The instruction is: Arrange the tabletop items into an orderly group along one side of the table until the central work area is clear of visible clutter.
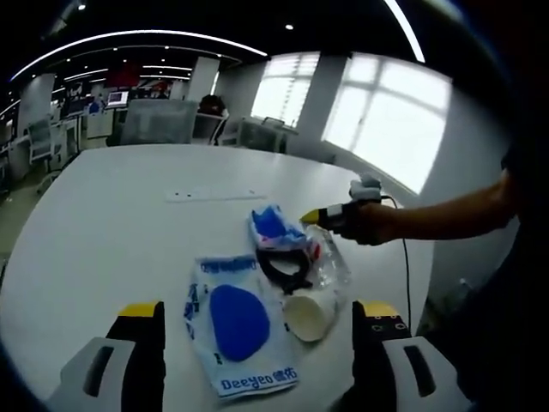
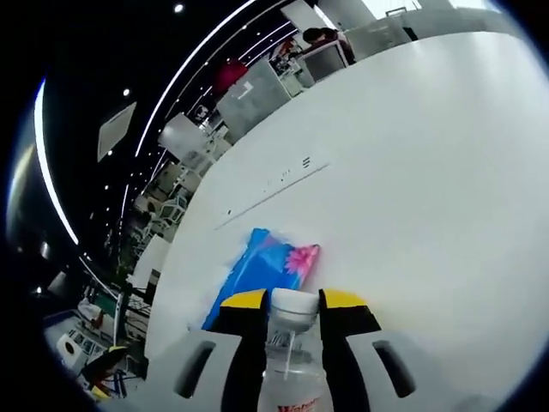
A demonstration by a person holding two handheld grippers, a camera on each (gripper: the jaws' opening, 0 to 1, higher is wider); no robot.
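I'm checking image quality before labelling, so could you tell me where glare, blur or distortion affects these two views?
Left gripper view: the windows are blown out, the table bulges from fisheye distortion, and the blue-and-white packet stays readable. Right gripper view: the table glares white and looks strongly tilted; the clear bottle between the right gripper jaws is blurred.

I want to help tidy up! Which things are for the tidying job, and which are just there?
For the job:
bottle, held in the right tongs
blue packet
Deeyeo pack
paper cup
black band
left tongs, open

Just there:
table
office desks and chairs
windows
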